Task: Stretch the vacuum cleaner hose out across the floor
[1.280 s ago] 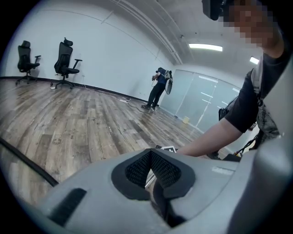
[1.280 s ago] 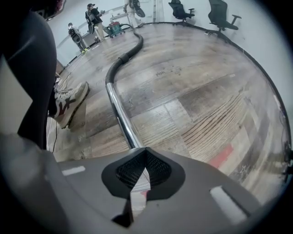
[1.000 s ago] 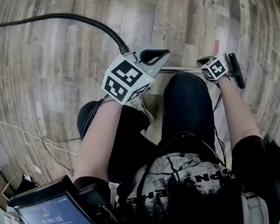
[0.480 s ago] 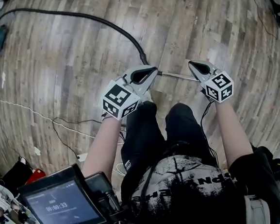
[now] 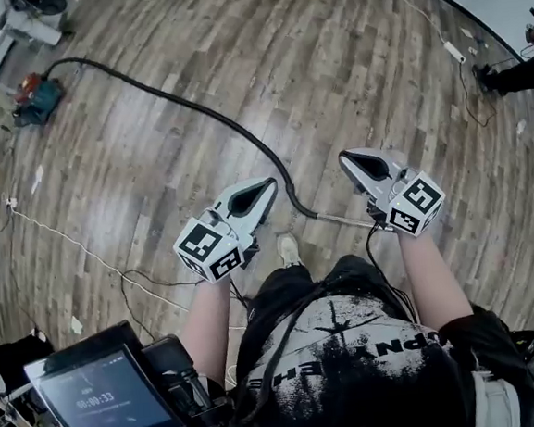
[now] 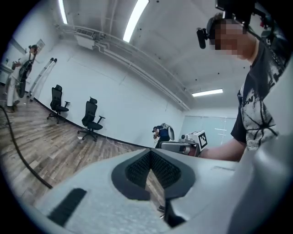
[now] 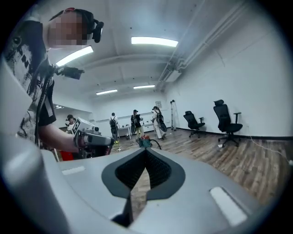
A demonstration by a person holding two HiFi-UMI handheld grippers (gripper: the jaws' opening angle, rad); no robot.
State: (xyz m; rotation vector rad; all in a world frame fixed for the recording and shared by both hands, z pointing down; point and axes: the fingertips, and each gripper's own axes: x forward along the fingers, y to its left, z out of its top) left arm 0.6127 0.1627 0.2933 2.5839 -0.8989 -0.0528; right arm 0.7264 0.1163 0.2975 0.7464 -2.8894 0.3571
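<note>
A: On the wooden floor (image 5: 346, 52), in the head view, where is the hose (image 5: 242, 136) lying?

B: It is running in one long, gently bending line from the vacuum cleaner (image 5: 36, 96) at the far left to the metal wand (image 5: 342, 220) by the person's feet. It is lying drawn out, with no coil showing. The left gripper (image 5: 270, 183) and right gripper (image 5: 346, 159) are hovering above that near end, one on either side, touching nothing.

A: And the left gripper view?

B: It is looking level across the room. Its jaws are sitting together with nothing between them. The hose (image 6: 20, 157) is showing only as a thin dark line on the boards at the left.

A: The right gripper view?

B: The same: jaws together and empty, pointing toward the vacuum cleaner (image 7: 144, 142) far off across the room.

A: How is the hose going to handle?

B: I am guessing light and limp, and ribbed enough to give the pads some bite. It is probably springy too, so it may be wanting to curl back when let go. The wand is looking stiff and slick. I am judging the dark end where hose meets wand to be the best hold. It looks firm, and a pull there is going along the hose rather than kinking it. Pulling hard is risking dragging the cleaner.
</note>
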